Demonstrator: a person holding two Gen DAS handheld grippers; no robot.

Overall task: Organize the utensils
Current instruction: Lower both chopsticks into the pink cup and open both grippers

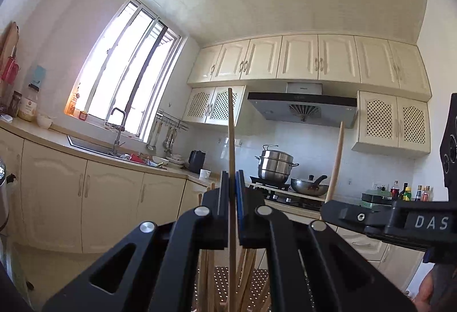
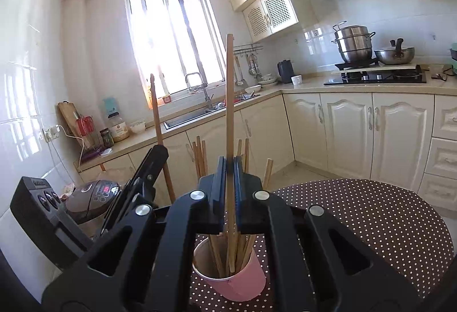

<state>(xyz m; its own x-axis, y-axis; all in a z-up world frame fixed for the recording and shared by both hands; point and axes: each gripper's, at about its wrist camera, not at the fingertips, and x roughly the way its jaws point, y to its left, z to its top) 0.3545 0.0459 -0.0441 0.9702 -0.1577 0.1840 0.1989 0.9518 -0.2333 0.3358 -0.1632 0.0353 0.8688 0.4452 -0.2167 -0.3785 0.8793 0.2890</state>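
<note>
Left gripper (image 1: pixel 232 179) clamped on upright chopstick (image 1: pixel 231 135). Right gripper (image 2: pixel 229 166) clamped on second chopstick (image 2: pixel 229 100), lower end inside pink cup (image 2: pixel 234 283) among other chopsticks (image 2: pixel 200 155). Cup on polka-dot tablecloth (image 2: pixel 371 220), kitchen counter (image 2: pixel 300 88) behind.

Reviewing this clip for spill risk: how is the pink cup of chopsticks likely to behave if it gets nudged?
The pink cup looks like thin paper, so probably light. The chopsticks stand far above its rim, so it is likely top-heavy and apt to tip. The dotted tablecloth may give some grip.
</note>
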